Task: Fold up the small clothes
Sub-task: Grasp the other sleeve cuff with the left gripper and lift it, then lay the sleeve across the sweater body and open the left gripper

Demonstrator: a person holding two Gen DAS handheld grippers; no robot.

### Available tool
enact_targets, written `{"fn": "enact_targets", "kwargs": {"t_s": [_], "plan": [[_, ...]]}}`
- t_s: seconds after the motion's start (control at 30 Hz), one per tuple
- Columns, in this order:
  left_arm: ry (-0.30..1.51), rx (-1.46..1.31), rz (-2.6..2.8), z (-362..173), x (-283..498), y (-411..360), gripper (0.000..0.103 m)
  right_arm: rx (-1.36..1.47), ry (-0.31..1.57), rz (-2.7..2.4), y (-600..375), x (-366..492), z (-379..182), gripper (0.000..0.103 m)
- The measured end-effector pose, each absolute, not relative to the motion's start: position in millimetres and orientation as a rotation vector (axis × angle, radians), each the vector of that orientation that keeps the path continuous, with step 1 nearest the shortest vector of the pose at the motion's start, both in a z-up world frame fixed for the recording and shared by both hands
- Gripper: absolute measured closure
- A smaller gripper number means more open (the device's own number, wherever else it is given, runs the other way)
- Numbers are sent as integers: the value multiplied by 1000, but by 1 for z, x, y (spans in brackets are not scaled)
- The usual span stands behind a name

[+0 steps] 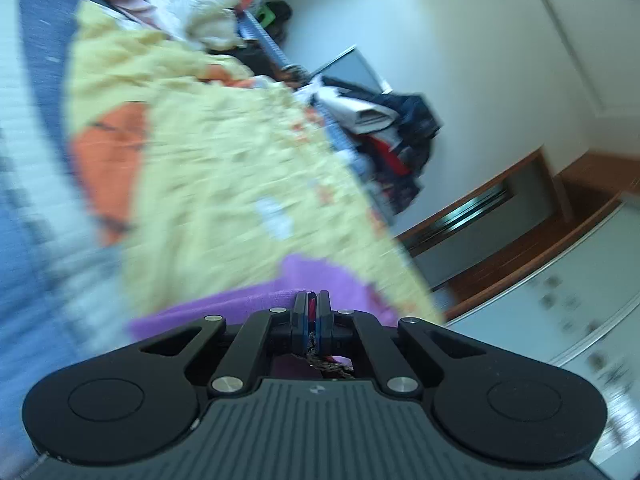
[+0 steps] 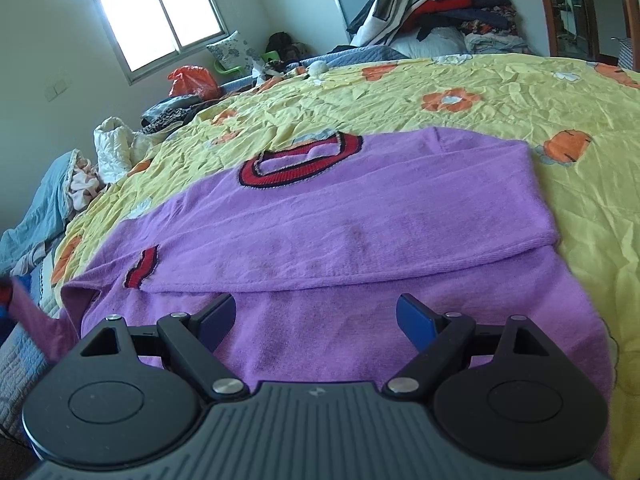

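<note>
The purple sweater (image 2: 360, 216) lies flat on the yellow floral bedspread (image 2: 500, 92), one sleeve already laid across its chest, so I judge I am mid-fold. My left gripper (image 1: 311, 312) is clamped on purple fabric and a striped edge; my right gripper (image 2: 316, 320) hovers at six o'clock of the collar (image 2: 300, 160), jaws wide apart. Next I need a grip on the hem to carry it toward twelve o'clock

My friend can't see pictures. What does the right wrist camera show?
A purple sweater with a red and black collar lies on a yellow flowered bedsheet, one sleeve folded across its front. The right hand-held gripper hovers open just above it.
</note>
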State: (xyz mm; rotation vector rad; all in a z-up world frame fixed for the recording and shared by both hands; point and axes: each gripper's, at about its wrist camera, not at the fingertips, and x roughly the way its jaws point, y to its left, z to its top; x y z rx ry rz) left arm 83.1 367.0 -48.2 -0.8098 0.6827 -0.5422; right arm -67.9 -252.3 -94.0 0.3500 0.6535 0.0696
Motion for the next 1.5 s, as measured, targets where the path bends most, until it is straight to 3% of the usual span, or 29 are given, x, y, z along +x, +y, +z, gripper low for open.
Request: {"fn": "enact_targets", "kwargs": {"t_s": [0.2, 0.43, 0.67, 0.87, 1.03, 1.1, 1.13, 1.17, 1.23, 1.3, 1.37, 1.4, 1.43, 1.47, 1.5], "plan": [[595, -884, -695, -7, 141, 297, 100, 364, 643, 50, -263, -80, -92, 15], [721, -745, -951, 15, 180, 132, 100, 384, 627, 48, -272, -86, -95, 15], [926, -588, -1119, -44, 192, -42, 100, 297, 573, 69, -271, -78, -83, 15], [1078, -543, -1118, -117, 200, -117, 100, 238, 571, 115, -266, -48, -87, 16], [1111, -647, -1075, -135, 210, -107, 99, 164, 605, 89, -263, -18, -94, 19], [1077, -689, -1078, -123, 206, -81, 85, 172, 623, 66, -266, -6, -97, 24], [1058, -691, -1055, -114, 205, -66, 66, 175, 632, 54, -268, -2, -98, 26], [1024, -704, -1041, -105, 202, -47, 54, 183, 631, 45, -271, 1, -99, 29], [940, -742, -1039, -87, 193, 1, 51, 196, 611, 22, -279, 3, -98, 30], [876, -735, -969, -72, 183, 53, 43, 219, 614, 22, -291, 9, -98, 30], [816, -717, -867, -65, 176, 105, 28, 269, 636, 34, -305, 21, -100, 29], [808, -719, -805, -65, 174, 129, 27, 308, 650, 61, -312, 27, -102, 30], [808, -732, -758, -68, 172, 152, 28, 345, 662, 81, -317, 34, -105, 33], [805, -750, -719, -73, 170, 173, 27, 367, 677, 90, -321, 41, -107, 44], [808, -757, -670, -76, 168, 191, 27, 371, 694, 97, -323, 48, -108, 66]]}}
